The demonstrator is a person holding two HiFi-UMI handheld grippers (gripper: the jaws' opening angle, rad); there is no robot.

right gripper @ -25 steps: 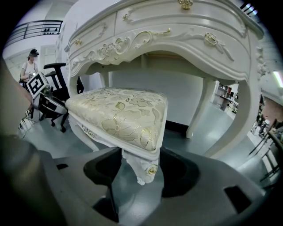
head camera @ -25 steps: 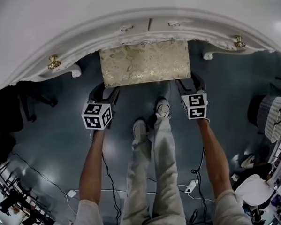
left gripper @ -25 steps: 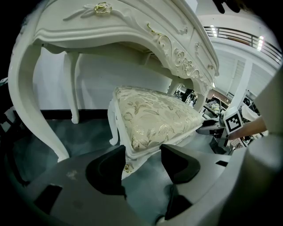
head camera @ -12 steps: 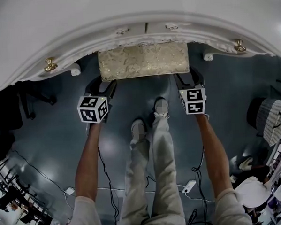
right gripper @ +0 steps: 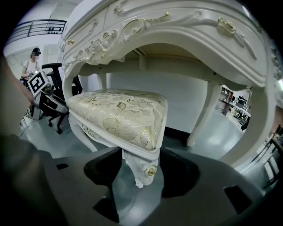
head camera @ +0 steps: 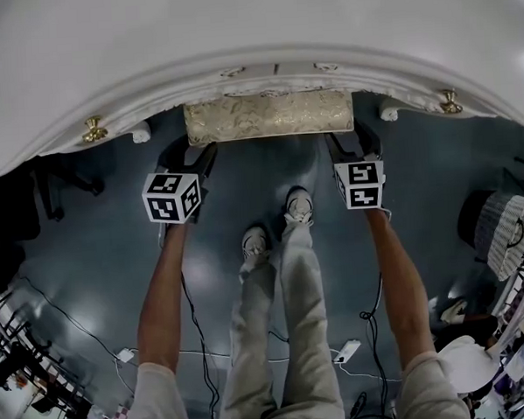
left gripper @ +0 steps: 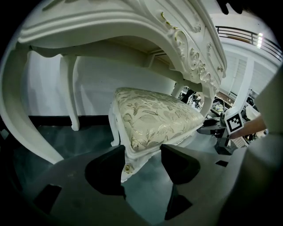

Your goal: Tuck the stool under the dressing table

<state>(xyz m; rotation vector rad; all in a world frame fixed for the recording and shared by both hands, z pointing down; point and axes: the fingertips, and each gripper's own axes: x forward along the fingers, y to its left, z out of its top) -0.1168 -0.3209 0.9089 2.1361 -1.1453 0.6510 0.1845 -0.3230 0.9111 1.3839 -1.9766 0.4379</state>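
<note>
Pushed further in since a moment ago, the stool (head camera: 268,116) now sits mostly under the dressing table (head camera: 236,39), and I have my left gripper (left gripper: 142,155) and right gripper (right gripper: 141,165) each spread wide around one near corner leg.

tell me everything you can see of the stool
The stool has a rectangular padded seat in cream fabric with a gold leaf pattern. The seat sits on a white carved frame with curved legs and small gold rosettes at the corners. It stands upright on the dark floor, largely under the white dressing table. One front leg stands between the left gripper jaws, the other between the right gripper jaws.
</note>
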